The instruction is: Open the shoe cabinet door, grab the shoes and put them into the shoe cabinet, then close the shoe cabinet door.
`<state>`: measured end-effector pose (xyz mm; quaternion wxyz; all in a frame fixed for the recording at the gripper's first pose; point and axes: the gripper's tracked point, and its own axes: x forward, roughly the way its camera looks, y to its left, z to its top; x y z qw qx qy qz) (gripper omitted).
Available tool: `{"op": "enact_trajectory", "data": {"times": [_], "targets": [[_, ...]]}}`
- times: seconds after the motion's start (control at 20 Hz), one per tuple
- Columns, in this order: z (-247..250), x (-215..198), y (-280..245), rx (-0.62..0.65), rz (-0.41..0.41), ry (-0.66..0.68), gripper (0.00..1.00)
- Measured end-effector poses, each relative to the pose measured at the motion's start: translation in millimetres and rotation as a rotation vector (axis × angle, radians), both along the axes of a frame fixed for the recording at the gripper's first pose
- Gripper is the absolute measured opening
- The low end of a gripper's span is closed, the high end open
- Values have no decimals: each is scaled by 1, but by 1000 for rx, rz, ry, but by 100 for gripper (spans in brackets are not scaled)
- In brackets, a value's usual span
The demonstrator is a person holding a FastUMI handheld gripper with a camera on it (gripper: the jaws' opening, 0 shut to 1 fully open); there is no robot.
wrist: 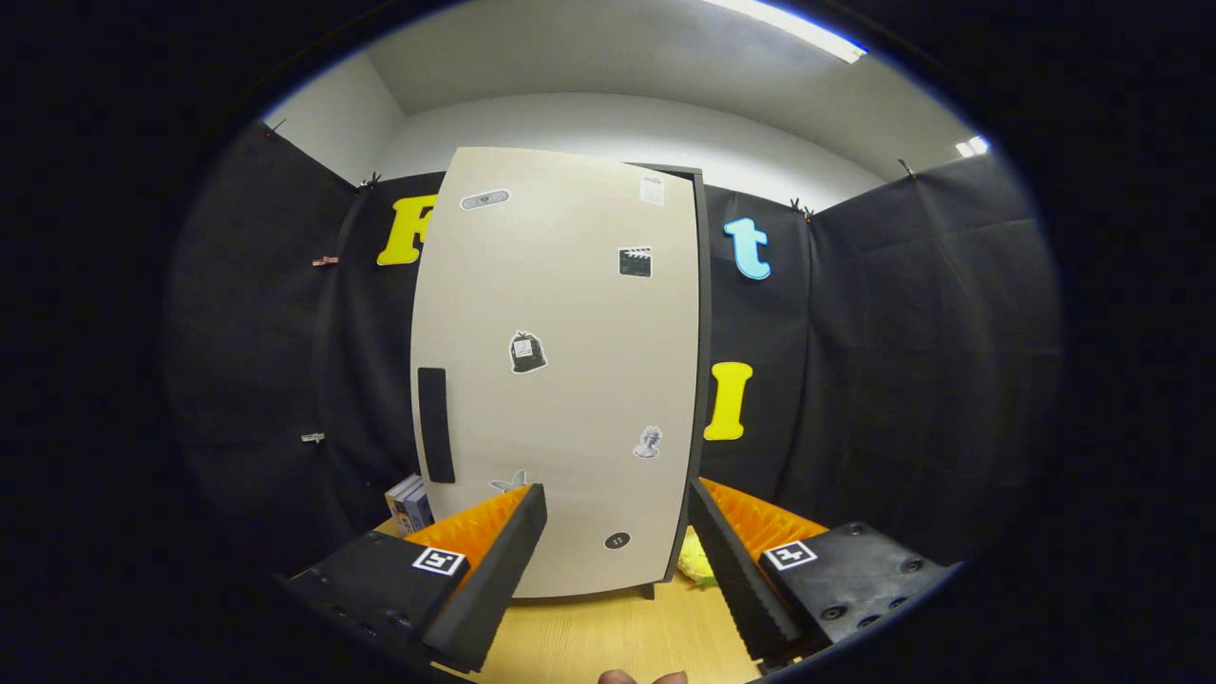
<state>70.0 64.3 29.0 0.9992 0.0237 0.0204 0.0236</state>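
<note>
Spread apart and holding nothing, the hand-held gripper (617, 532) faced the tall shoe cabinet (560, 380), which stood upright on the wooden worktop (608, 632), door shut, dark handle (436, 424) running vertically.

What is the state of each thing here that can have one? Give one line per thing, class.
Shoe cabinet door: shut, handle untouched.
Gripper: fingers open, nothing between them, cabinet just ahead.
Yellow item: on the table beside the cabinet's foot, partly hidden by a finger.
Small box: standing by the cabinet's handle side.

claw (617, 503) fingers wide apart, empty
</note>
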Motion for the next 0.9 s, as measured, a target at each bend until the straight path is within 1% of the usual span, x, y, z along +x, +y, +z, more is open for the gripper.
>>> {"op": "enact_trajectory", "data": {"times": [0.9], "targets": [[-4, -3, -4, 1, 4, 10, 98]]}}
